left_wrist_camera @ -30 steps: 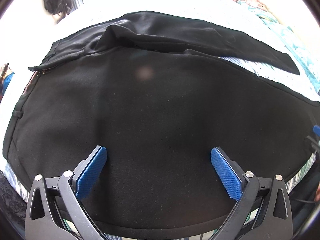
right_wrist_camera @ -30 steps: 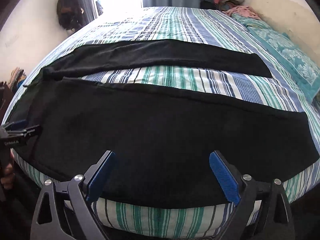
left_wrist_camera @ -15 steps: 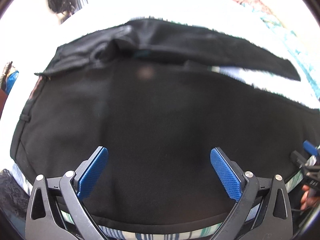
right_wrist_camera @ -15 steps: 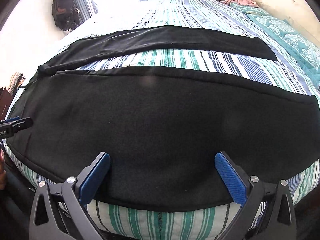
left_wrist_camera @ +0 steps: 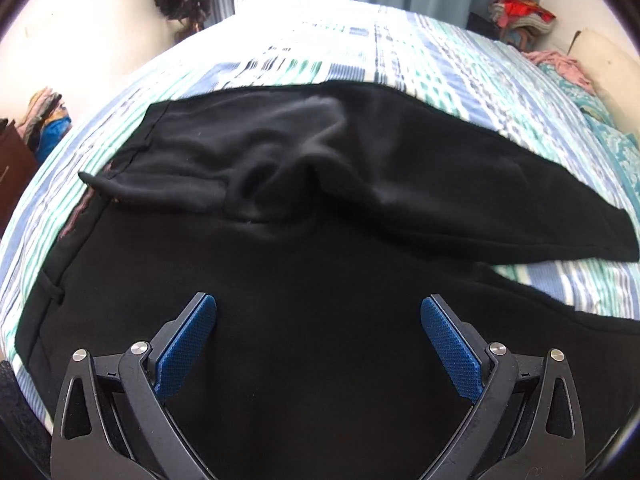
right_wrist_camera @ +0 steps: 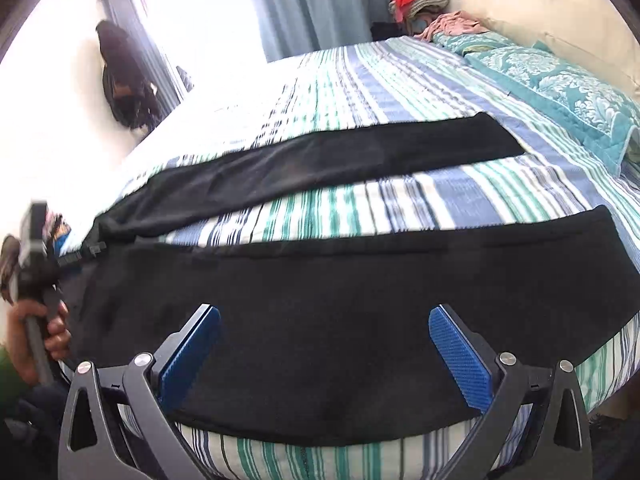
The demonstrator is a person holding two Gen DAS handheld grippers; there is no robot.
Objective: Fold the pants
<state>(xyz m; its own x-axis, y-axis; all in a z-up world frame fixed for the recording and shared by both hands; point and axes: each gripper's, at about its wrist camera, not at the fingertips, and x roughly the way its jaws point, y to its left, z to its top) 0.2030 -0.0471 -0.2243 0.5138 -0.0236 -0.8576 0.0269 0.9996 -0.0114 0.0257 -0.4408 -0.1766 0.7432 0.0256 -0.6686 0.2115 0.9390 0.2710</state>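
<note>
Black pants lie spread on the striped bed. In the left wrist view the waistband is at the left, rumpled at the crotch, and the far leg runs right. My left gripper is open and empty above the seat area. In the right wrist view the near leg lies along the bed's front edge and the far leg lies behind it, with bedspread between. My right gripper is open and empty over the near leg. The left gripper shows at the left edge.
The striped bedspread stretches far behind the pants. Teal pillows lie at the right by the wall. A pile of clothes sits at the far corner. A dark bag hangs on the left wall. The bed's front edge is just below my right gripper.
Both grippers have lifted and tilted up, so more of the bed and room shows. Both stay open. The pants have not visibly moved.
</note>
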